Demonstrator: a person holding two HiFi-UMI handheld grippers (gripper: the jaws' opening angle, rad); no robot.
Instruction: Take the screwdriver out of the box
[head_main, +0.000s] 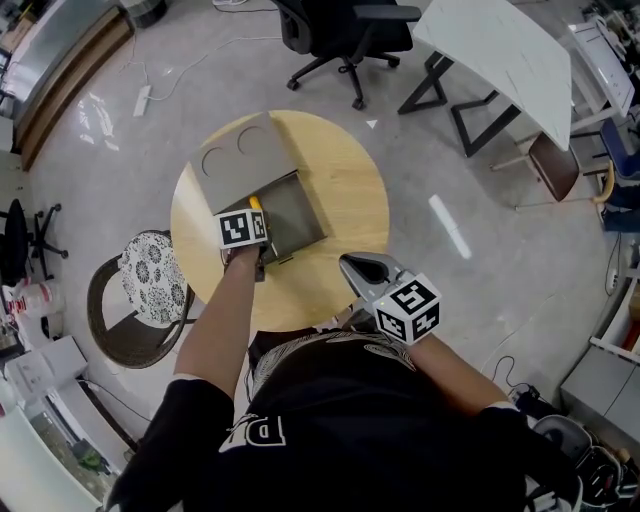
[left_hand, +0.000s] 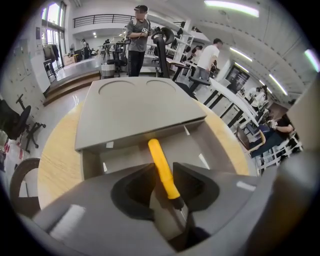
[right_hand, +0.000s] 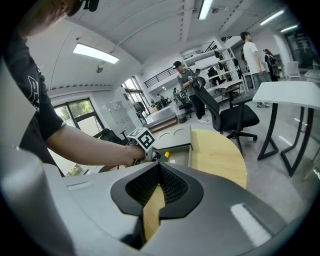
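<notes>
Hovering over the open box (left_hand: 135, 112), the left gripper (left_hand: 165, 175) sets its fingers wide either side of the screwdriver (left_hand: 157, 155), which lies inside untouched, ready for a pinch. The right gripper (right_hand: 159, 172) idles by the bench (head_main: 345, 190), fingers together and empty.

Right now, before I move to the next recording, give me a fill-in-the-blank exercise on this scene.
1. The left gripper has the ___ between its open jaws.
2. That tool's handle is ___.
3. The grey box stands on a round ___ table.
Missing words: screwdriver; yellow; wooden.
</notes>
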